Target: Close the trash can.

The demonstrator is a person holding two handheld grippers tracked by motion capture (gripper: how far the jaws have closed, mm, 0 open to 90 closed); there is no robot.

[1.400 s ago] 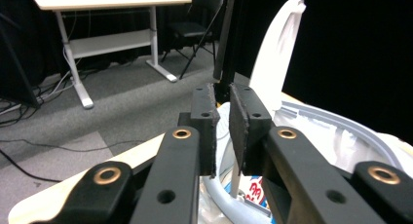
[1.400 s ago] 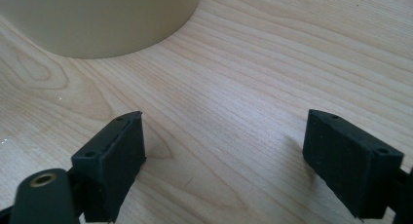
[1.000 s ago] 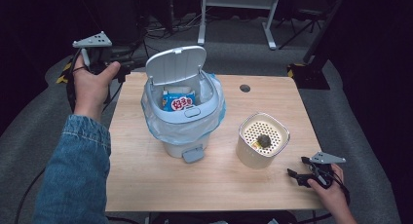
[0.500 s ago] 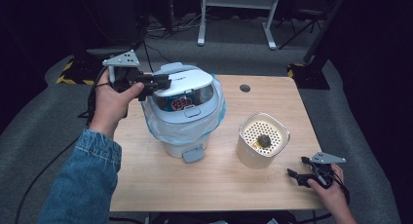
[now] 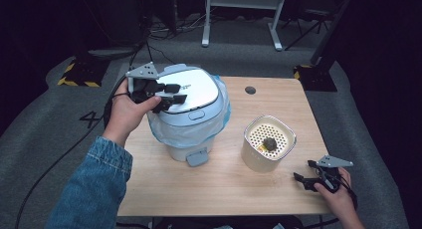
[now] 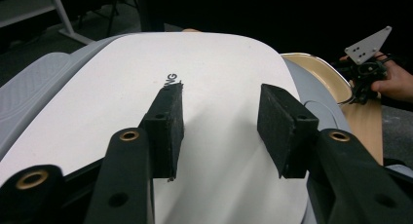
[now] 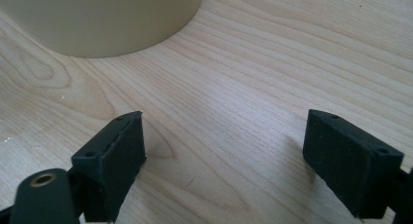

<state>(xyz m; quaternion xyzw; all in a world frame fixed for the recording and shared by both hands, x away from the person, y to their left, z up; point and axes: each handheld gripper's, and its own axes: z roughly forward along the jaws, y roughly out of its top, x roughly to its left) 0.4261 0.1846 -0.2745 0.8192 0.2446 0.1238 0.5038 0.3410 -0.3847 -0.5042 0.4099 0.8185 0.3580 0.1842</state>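
Observation:
A white pedal bin (image 5: 179, 149) with a pale blue liner bag (image 5: 181, 134) stands on the left half of the wooden table (image 5: 224, 189). Its white lid (image 5: 196, 92) lies shut. My left gripper (image 5: 174, 93) reaches over the lid from the left, its pads just above the lid's top (image 6: 214, 63). Its jaws have just been opening and hold nothing. My right gripper (image 5: 304, 178) rests low at the table's front right, open and empty (image 7: 224, 151), beside a beige container (image 5: 254, 159).
The beige container (image 7: 97, 19) has a perforated insert with a small dark lump (image 5: 269, 143) on it. A grey pedal (image 5: 197, 157) sticks out at the bin's foot. A round cable hole (image 5: 250, 90) is at the table's back. Metal stand legs (image 5: 239, 20) rise behind the table.
The bin's lid stood up, came halfway down, and now lies shut. My left hand moved right and down onto it, and its jaws spread apart. The right gripper kept still.

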